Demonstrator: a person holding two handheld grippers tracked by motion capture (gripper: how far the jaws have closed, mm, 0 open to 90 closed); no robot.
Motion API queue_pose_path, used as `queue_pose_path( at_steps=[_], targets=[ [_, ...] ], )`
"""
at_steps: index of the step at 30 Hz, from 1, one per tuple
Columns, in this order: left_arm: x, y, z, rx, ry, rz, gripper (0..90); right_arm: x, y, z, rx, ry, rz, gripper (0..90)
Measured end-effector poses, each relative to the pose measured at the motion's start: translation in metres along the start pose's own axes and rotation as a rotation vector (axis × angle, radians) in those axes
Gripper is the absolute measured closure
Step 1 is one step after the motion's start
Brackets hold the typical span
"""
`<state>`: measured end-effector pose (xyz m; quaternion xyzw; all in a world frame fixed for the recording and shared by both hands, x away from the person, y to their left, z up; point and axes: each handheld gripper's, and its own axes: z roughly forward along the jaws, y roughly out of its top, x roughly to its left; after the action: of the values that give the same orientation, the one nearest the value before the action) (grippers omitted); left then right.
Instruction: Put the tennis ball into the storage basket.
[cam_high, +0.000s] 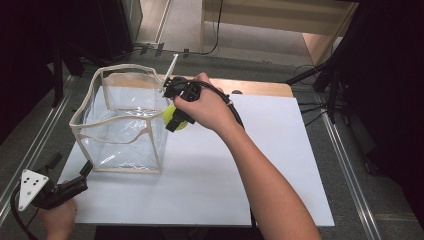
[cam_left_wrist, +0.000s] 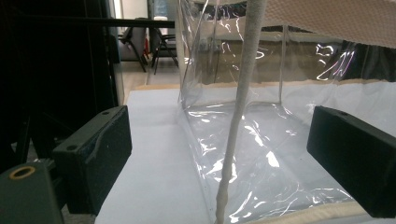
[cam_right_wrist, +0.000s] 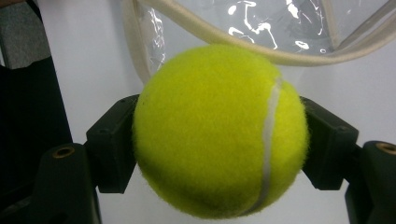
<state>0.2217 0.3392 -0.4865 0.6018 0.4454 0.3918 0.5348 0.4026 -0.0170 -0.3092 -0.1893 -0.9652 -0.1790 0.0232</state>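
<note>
A clear plastic box-shaped bag (cam_high: 122, 125) with cream trim stands open-topped on the white table sheet (cam_high: 260, 165). My right gripper (cam_high: 176, 119) is shut on a yellow-green tennis ball (cam_high: 171, 116), held just beside the bag's right rim. In the right gripper view the tennis ball (cam_right_wrist: 219, 130) sits squeezed between both jaws, with the bag's cream rim (cam_right_wrist: 261, 51) right behind it. My left gripper (cam_high: 82, 177) rests open near the table's front left corner. In the left gripper view the bag's near corner seam (cam_left_wrist: 238, 116) rises between the spread jaws.
A wooden board edge (cam_high: 255, 87) shows behind the white sheet. Metal rails (cam_high: 345, 155) run along both sides of the table. Dark stands and cables (cam_high: 320, 75) crowd the back right. The sheet's right half lies bare.
</note>
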Motion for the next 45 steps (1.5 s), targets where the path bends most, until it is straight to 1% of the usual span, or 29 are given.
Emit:
queue_pose_path(
  at_steps=[4, 9, 24, 35, 42, 44, 45],
  targets=[
    [0.000, 0.000, 0.000, -0.004, -0.003, -0.003, 6.9, -0.001, 0.003, -0.001, 0.008, 0.001, -0.010, 23.4],
    [0.000, 0.000, 0.000, 0.000, 0.000, -0.001, 6.9, -0.002, 0.005, -0.004, 0.012, -0.001, -0.009, 23.5],
    [0.000, 0.000, 0.001, -0.006, -0.003, -0.006, 6.9, -0.003, 0.015, -0.014, -0.003, -0.006, -0.017, 23.4],
    [0.000, 0.000, 0.001, -0.008, -0.001, -0.013, 6.9, -0.003, 0.025, -0.026, -0.014, -0.018, -0.019, 23.4],
    [0.000, 0.000, 0.001, -0.010, -0.001, -0.018, 6.9, -0.003, 0.035, -0.030, -0.019, -0.022, -0.032, 23.5],
    [0.001, 0.000, 0.001, -0.008, -0.002, -0.017, 6.9, -0.002, 0.035, -0.031, -0.017, -0.021, -0.029, 23.4],
    [0.001, 0.000, 0.001, -0.008, -0.001, -0.018, 6.9, -0.003, 0.037, -0.031, -0.020, -0.022, -0.038, 23.5]
  ],
)
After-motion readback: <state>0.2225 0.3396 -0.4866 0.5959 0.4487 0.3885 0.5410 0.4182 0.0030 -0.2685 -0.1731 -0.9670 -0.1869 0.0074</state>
